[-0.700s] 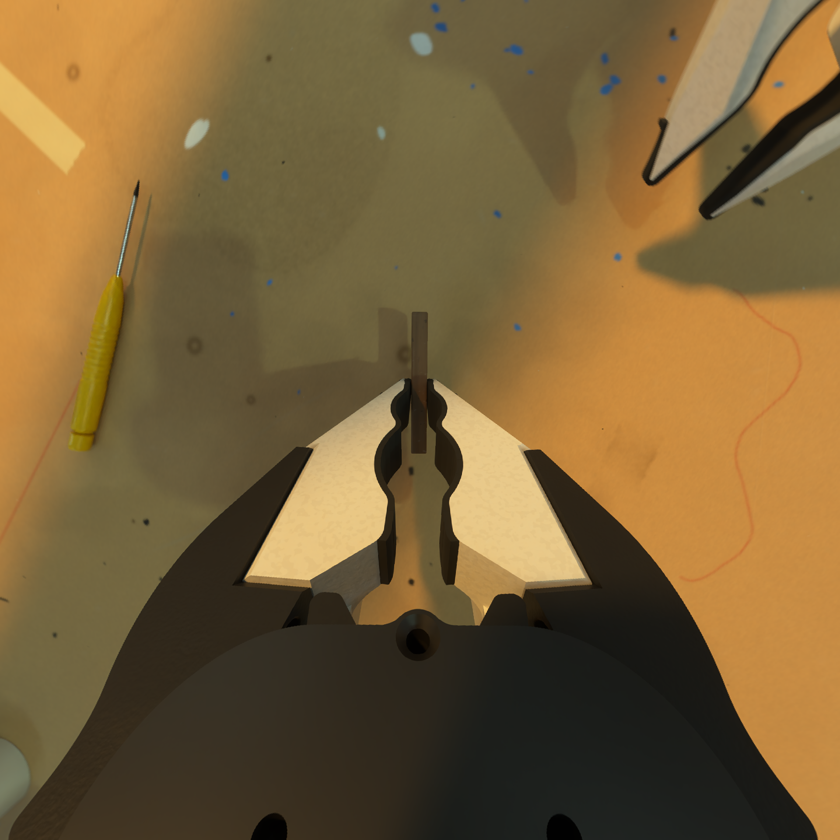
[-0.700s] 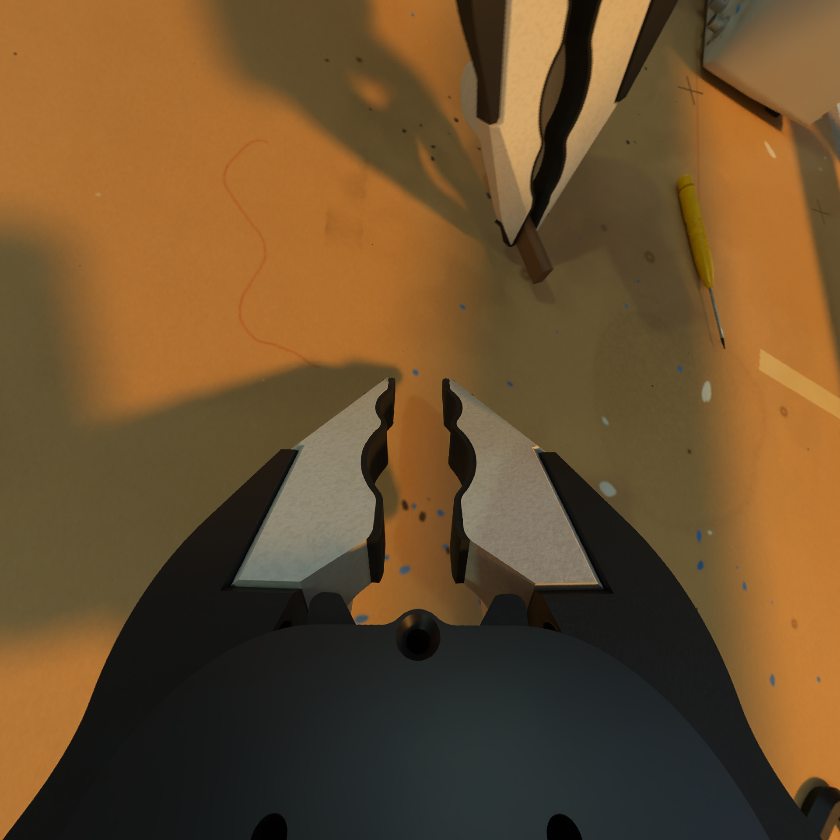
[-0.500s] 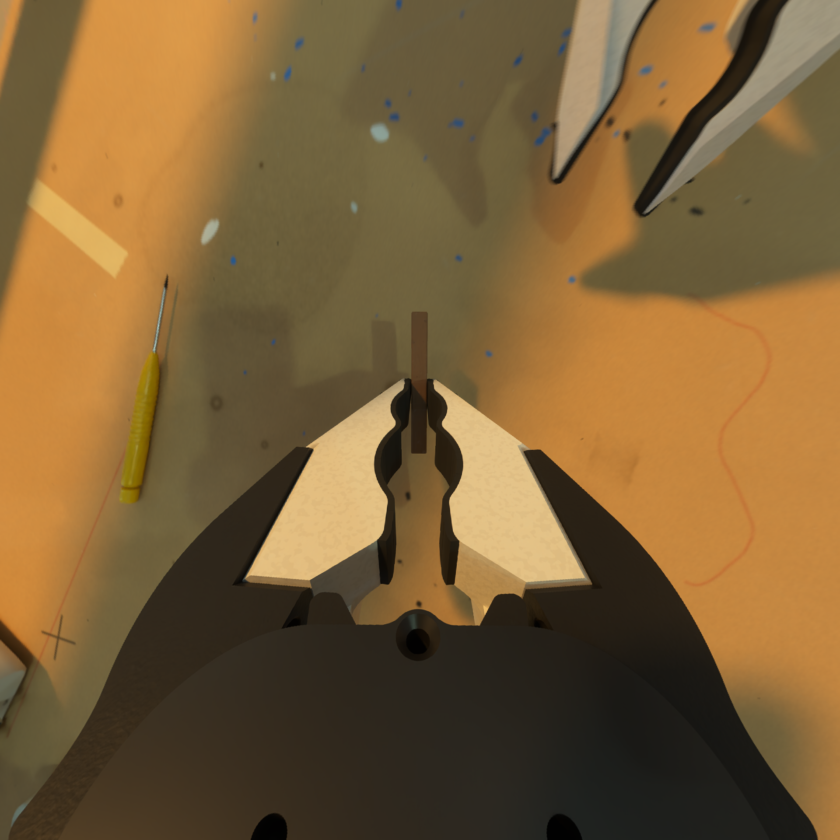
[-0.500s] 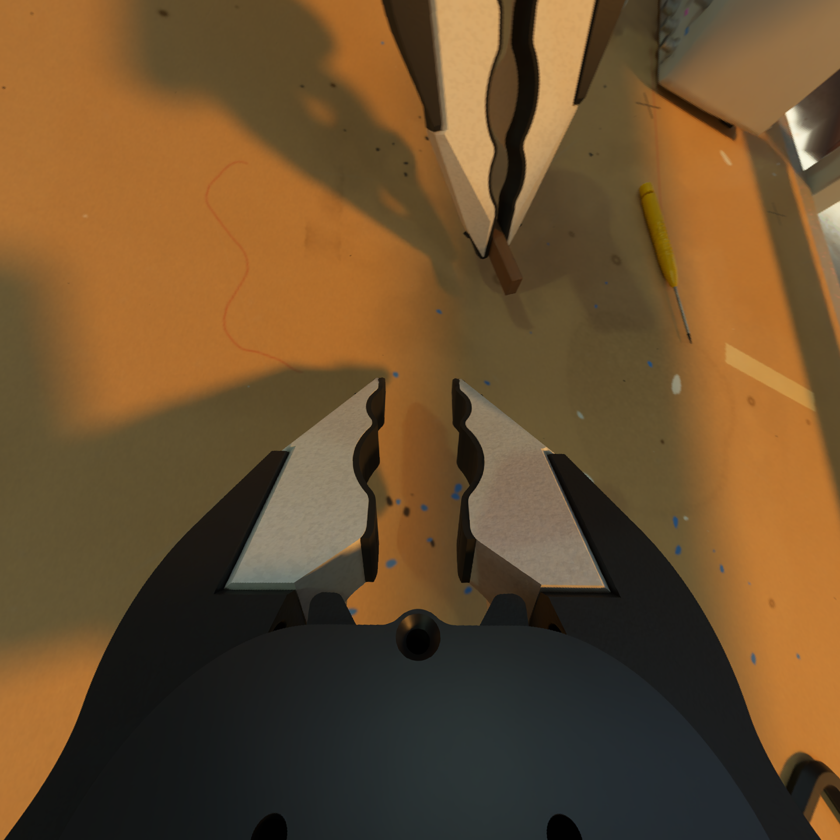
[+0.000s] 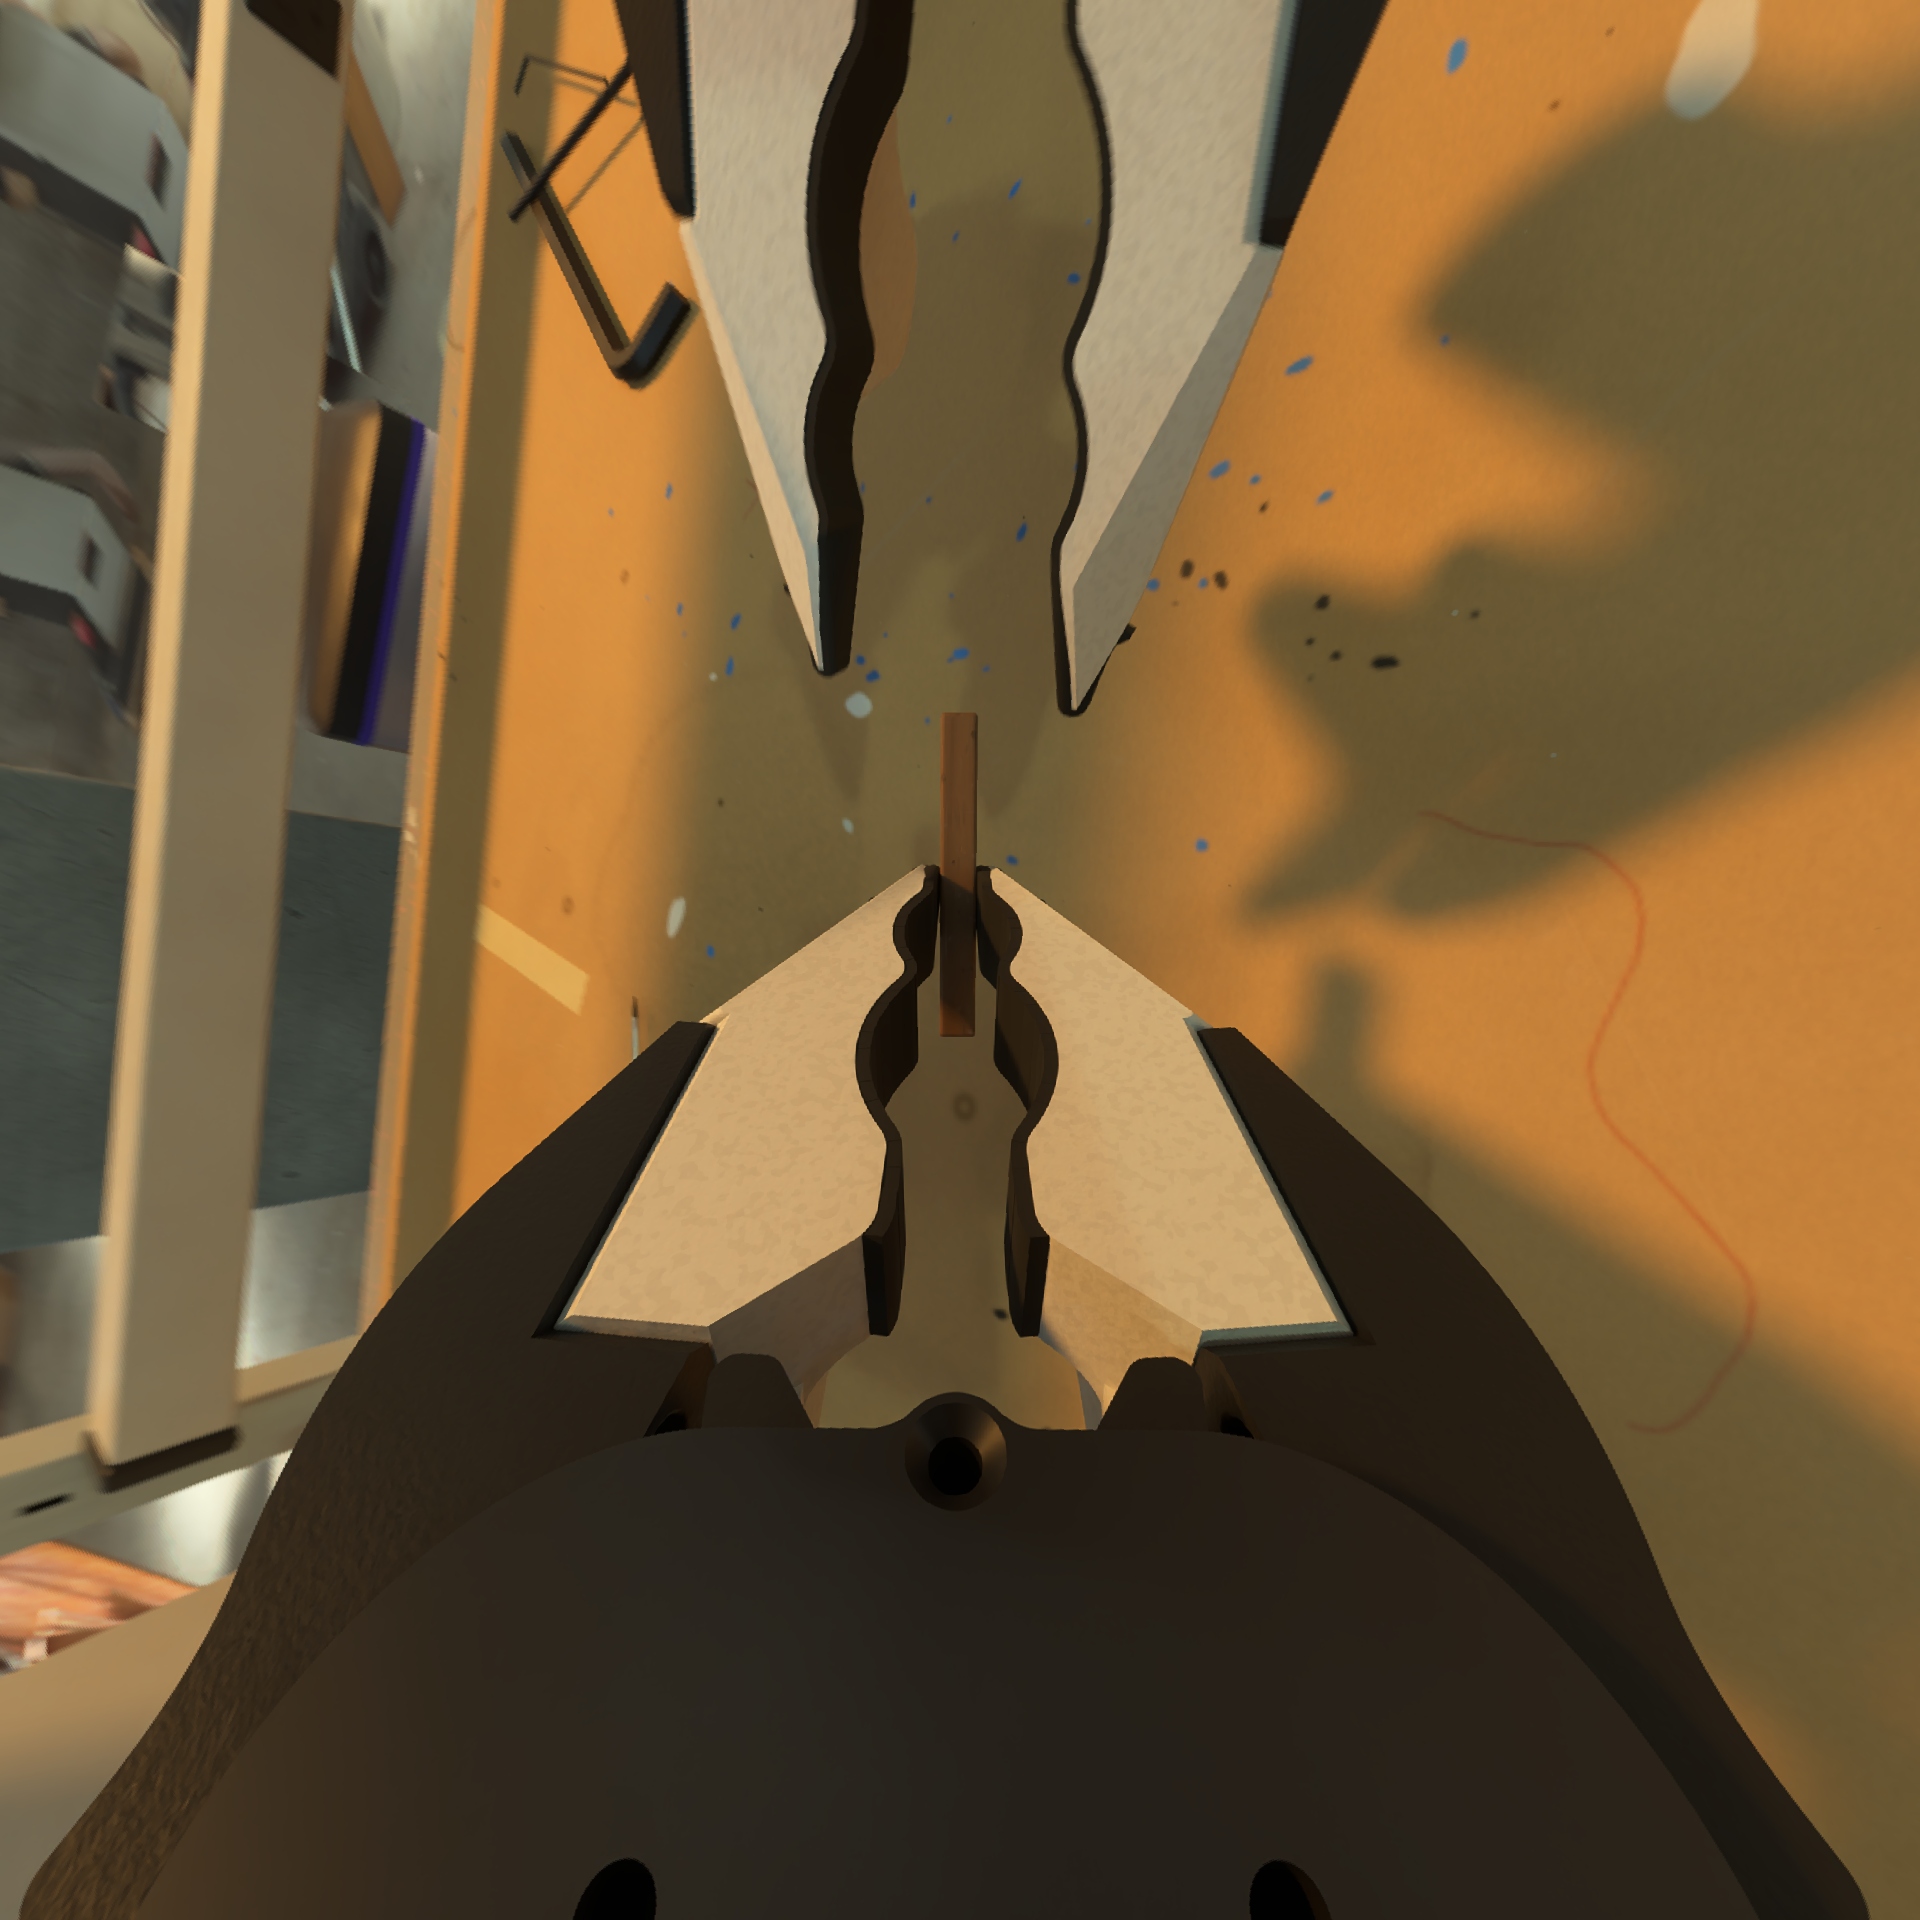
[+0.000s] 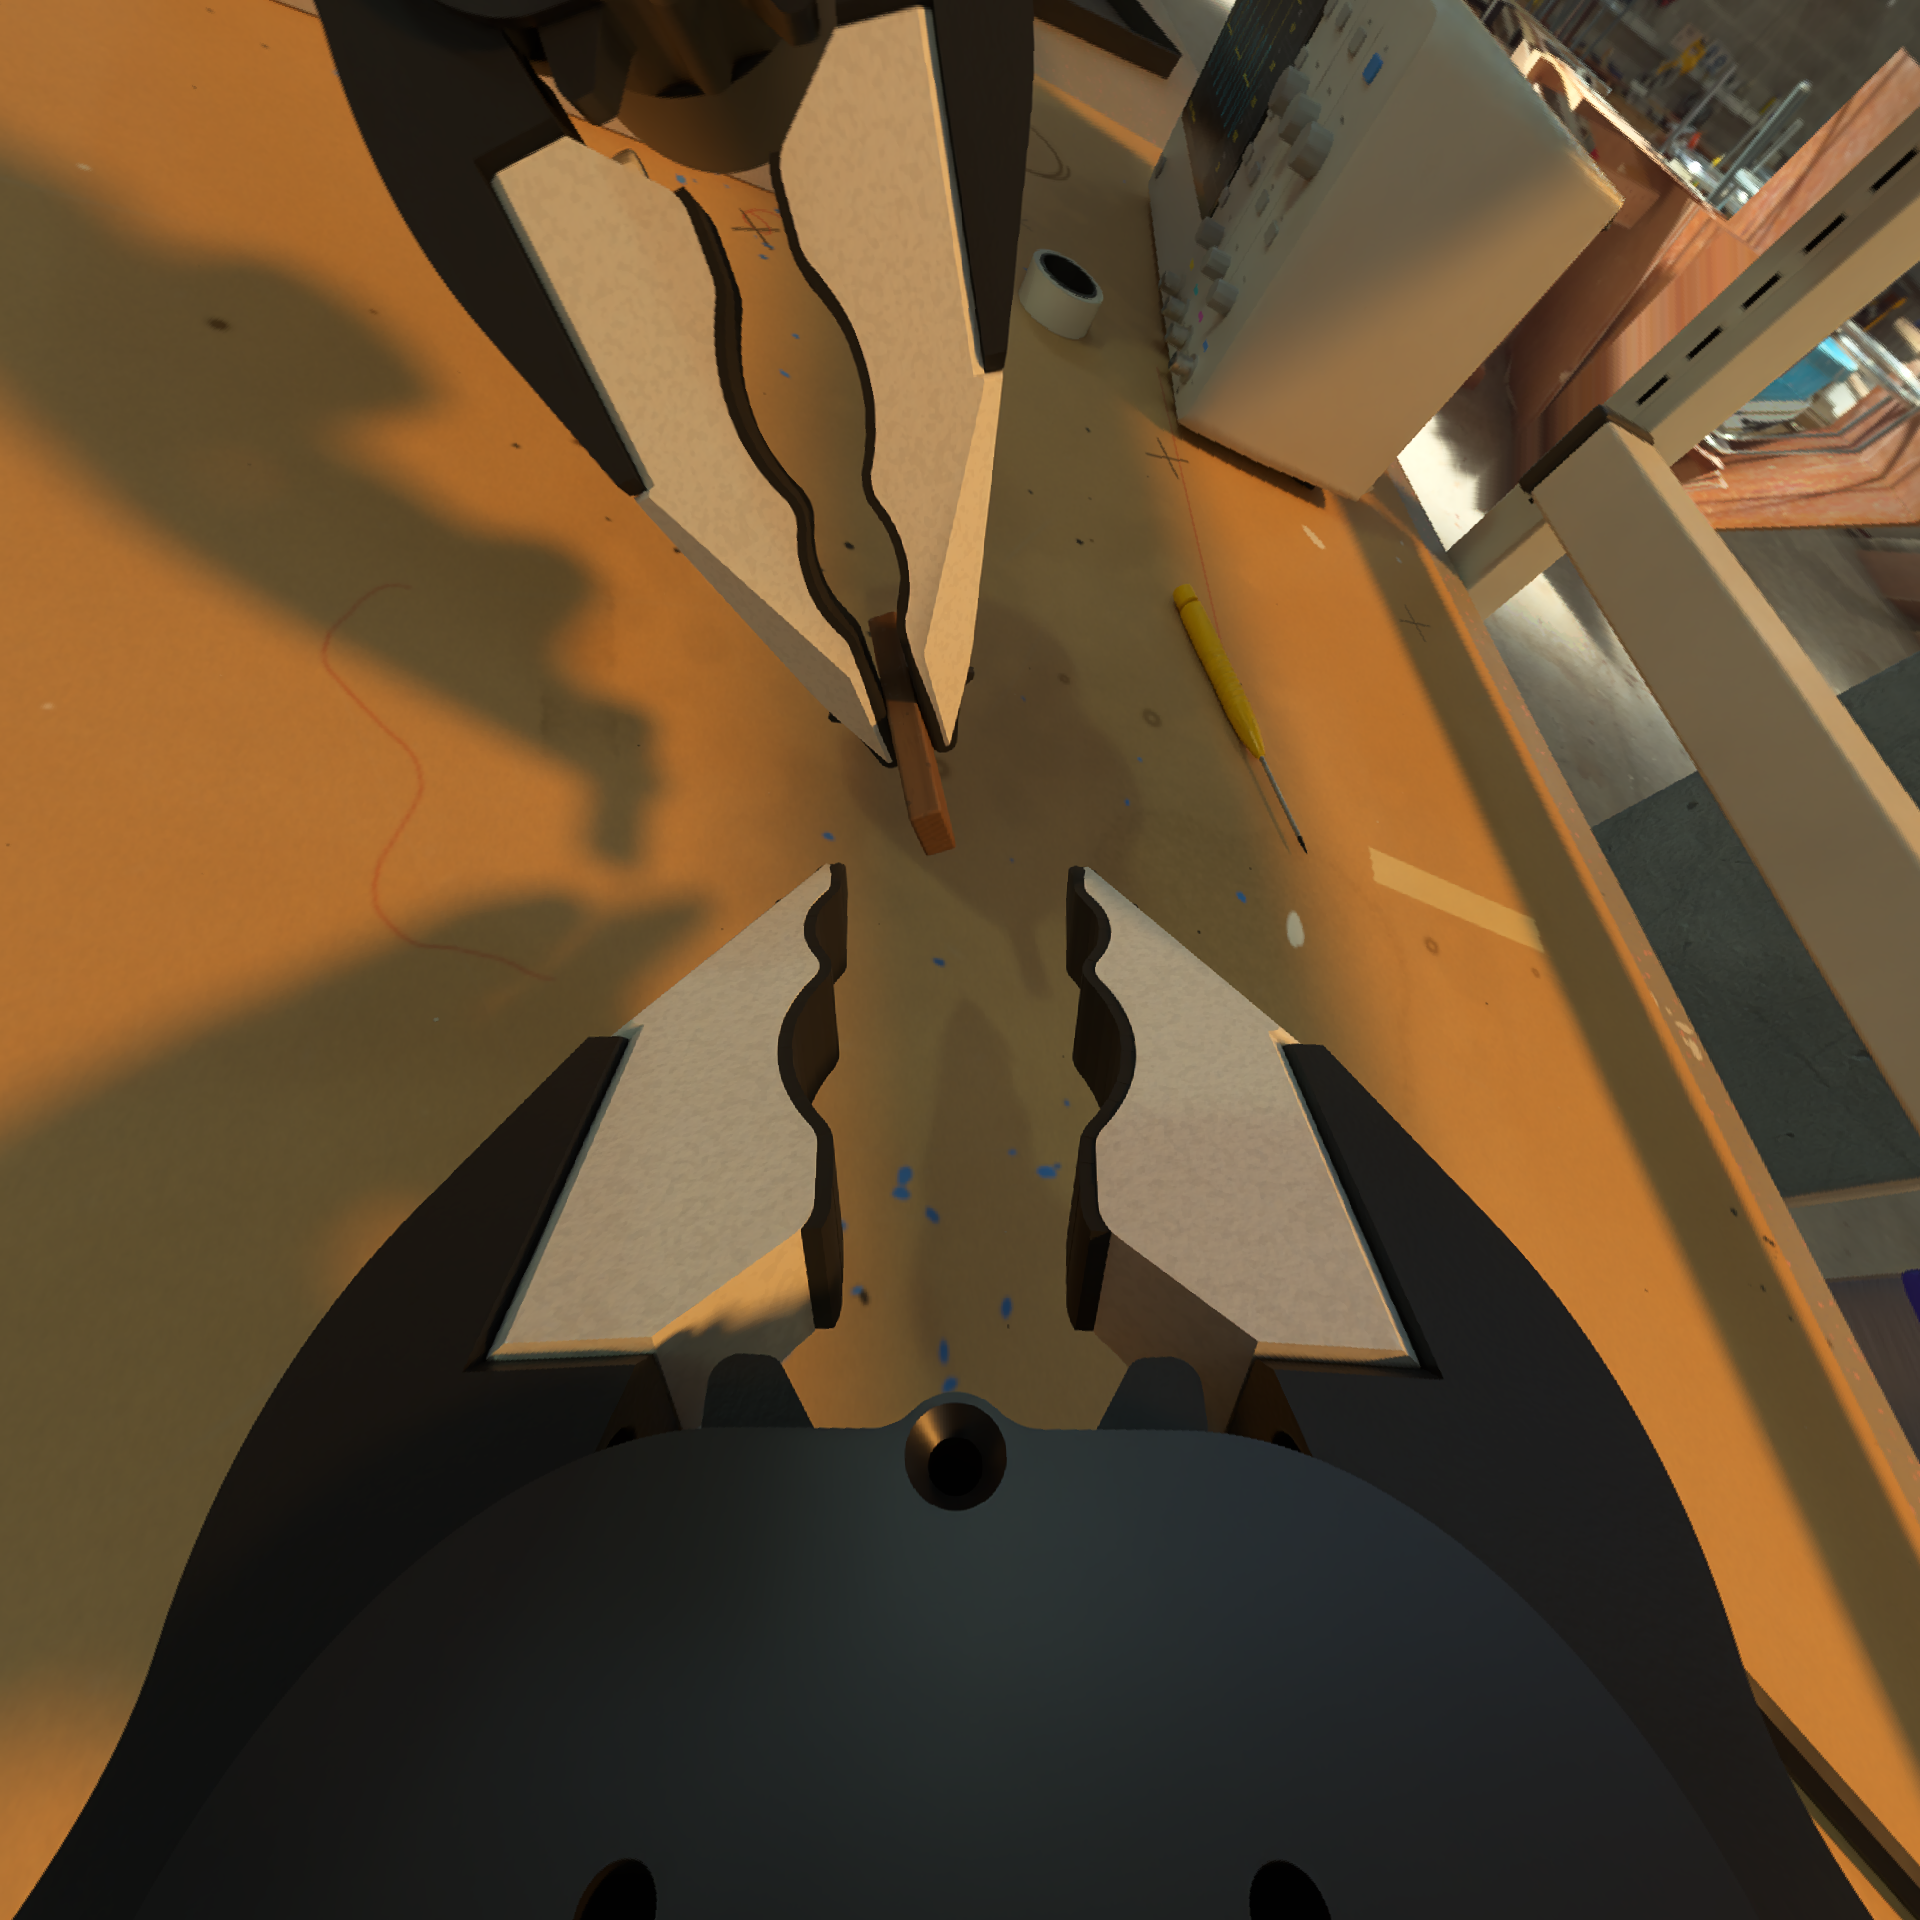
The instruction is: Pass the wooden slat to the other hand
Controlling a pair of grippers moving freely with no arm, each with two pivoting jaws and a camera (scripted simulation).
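Observation:
My left gripper (image 5: 958, 883) is shut on the wooden slat (image 5: 958, 790), a thin brown strip that sticks forward past its fingertips. In the left wrist view my right gripper (image 5: 951, 686) comes in from the top, open, its tips just short of the slat's free end. In the right wrist view my right gripper (image 6: 956, 878) is open and empty, and the slat (image 6: 925, 795) points down at it from between the left gripper's tips (image 6: 914, 748). A small gap separates the slat's end from the right gripper's fingers.
Both grippers hang above an orange workbench (image 6: 312, 831). A yellow screwdriver (image 6: 1226, 686), a white tape roll (image 6: 1062, 293) and a beige instrument box (image 6: 1351, 239) lie to the right. A black hex key (image 5: 592, 270) lies near the bench's edge (image 5: 457, 623), with a frame post (image 5: 197, 727) beyond.
The two grippers have closed in on each other and now face tip to tip. The right gripper's jaws have opened wider. The slat stays clamped in the left gripper.

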